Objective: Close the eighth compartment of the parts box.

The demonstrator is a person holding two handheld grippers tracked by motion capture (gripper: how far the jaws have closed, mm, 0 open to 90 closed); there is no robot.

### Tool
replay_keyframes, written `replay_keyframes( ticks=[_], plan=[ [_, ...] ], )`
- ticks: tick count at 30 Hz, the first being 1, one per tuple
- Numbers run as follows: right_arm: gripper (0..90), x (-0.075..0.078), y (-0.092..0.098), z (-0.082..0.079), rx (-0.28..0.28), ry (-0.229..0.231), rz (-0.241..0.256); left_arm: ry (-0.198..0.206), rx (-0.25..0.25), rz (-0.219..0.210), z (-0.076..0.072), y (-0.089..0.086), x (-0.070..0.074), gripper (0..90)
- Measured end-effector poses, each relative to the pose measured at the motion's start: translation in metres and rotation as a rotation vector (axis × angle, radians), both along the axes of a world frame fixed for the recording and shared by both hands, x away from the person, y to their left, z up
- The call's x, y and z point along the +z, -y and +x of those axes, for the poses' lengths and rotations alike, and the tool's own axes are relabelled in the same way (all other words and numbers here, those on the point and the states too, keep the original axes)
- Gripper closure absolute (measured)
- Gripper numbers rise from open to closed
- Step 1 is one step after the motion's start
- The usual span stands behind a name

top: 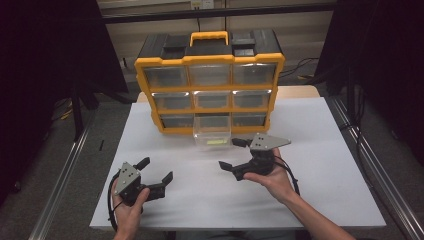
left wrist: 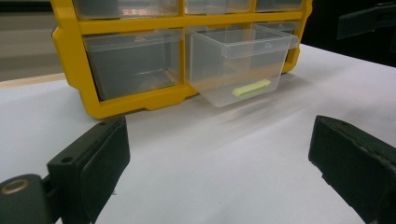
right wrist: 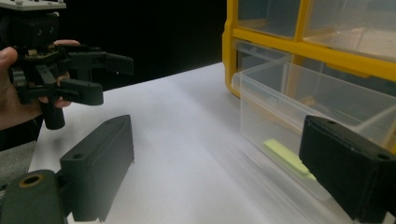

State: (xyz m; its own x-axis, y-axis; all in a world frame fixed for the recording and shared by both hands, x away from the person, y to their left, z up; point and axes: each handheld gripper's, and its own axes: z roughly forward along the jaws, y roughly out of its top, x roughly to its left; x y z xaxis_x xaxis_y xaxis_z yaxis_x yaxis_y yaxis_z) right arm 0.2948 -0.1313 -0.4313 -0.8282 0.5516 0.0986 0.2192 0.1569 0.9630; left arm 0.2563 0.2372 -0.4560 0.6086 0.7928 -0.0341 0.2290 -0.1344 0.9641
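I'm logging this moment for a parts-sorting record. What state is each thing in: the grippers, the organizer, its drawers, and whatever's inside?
left gripper: open, holding nothing
right gripper: open, holding nothing, beside the pulled-out drawer
organizer: upright on the table
bottom middle drawer: pulled partway out
other drawers: pushed in
yellow-green piece: lying inside the pulled-out drawer

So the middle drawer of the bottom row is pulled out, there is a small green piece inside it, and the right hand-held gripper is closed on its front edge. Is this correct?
Not quite. The drawer is pulled out with the green piece inside, but the right hand-held gripper is open and grips nothing. The high view shows its jaws spread apart, just in front of the drawer.
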Motion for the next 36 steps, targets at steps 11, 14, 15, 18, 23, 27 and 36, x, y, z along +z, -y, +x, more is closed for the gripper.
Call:
replay_keyframes(
  ticks=[11,14,15,18,23,27,36],
  plan=[
    [17.0,0.001,-0.016,0.013,0.026,0.011,-0.003,-0.001,0.0,0.001,0.0,0.0,0.0,5.5],
    [22.0,0.0,-0.017,0.016,0.02,0.01,-0.001,-0.001,0.002,0.002,-0.001,0.0,0.0,5.5],
    [24.1,-0.001,-0.017,0.017,0.026,0.009,0.003,0.001,0.002,0.003,0.0,0.0,0.0,5.5],
    [31.0,-0.004,-0.017,0.019,0.034,-0.002,-0.004,-0.005,0.0,0.001,0.0,0.0,0.0,5.5],
    [41.1,-0.009,-0.016,0.022,0.048,-0.024,-0.031,0.001,0.002,0.003,0.0,0.0,0.0,5.5],
    [52.6,-0.01,-0.015,0.022,0.071,-0.035,-0.038,-0.005,-0.003,0.007,0.0,0.001,-0.001,5.5],
    [73.1,-0.014,-0.018,0.025,0.098,-0.035,-0.047,-0.006,0.001,0.003,0.0,0.001,0.0,5.5]
  ],
)
